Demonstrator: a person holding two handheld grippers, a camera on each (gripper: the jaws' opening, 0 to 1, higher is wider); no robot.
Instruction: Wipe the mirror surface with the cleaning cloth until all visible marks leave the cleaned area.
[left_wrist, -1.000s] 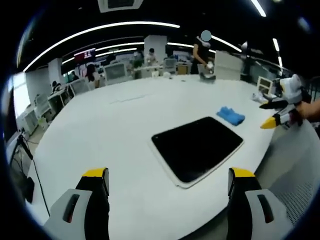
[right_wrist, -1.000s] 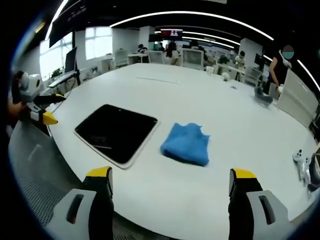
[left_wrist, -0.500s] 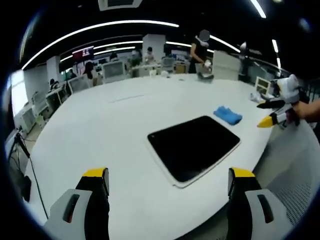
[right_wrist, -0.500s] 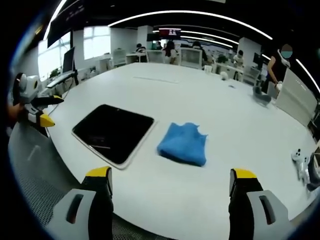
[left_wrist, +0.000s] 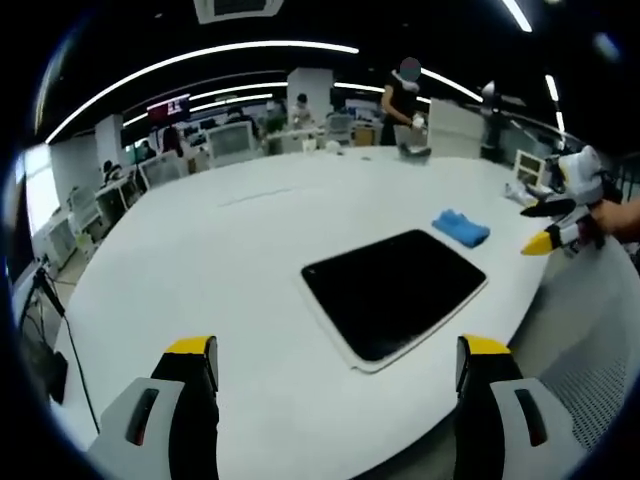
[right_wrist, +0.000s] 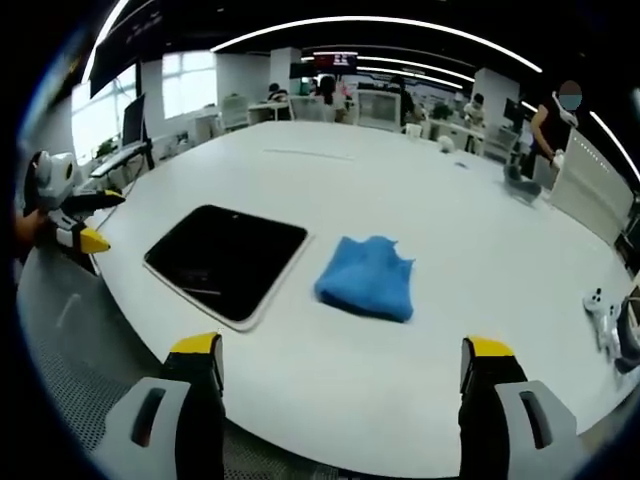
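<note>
Both tongs stand wide and empty: the right tongs (right_wrist: 340, 365) hover off the near edge of the white desk (right_wrist: 400, 190), facing the blue cleaning cloth (right_wrist: 367, 277), which lies just beside the dark mirror (right_wrist: 226, 260); the left tongs (left_wrist: 335, 365) face the mirror from its other side. Marks on the glass are faint, perhaps a streak near its lower edge, so missed spots are a risk. A loose pinch could bunch the cloth, and hard strokes may slide the mirror toward the desk edge.

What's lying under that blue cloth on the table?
The blue cloth sits crumpled on the white table, just beside the dark mirror and not on it. Whatever is directly beneath it is covered, so that can't be seen.
</note>
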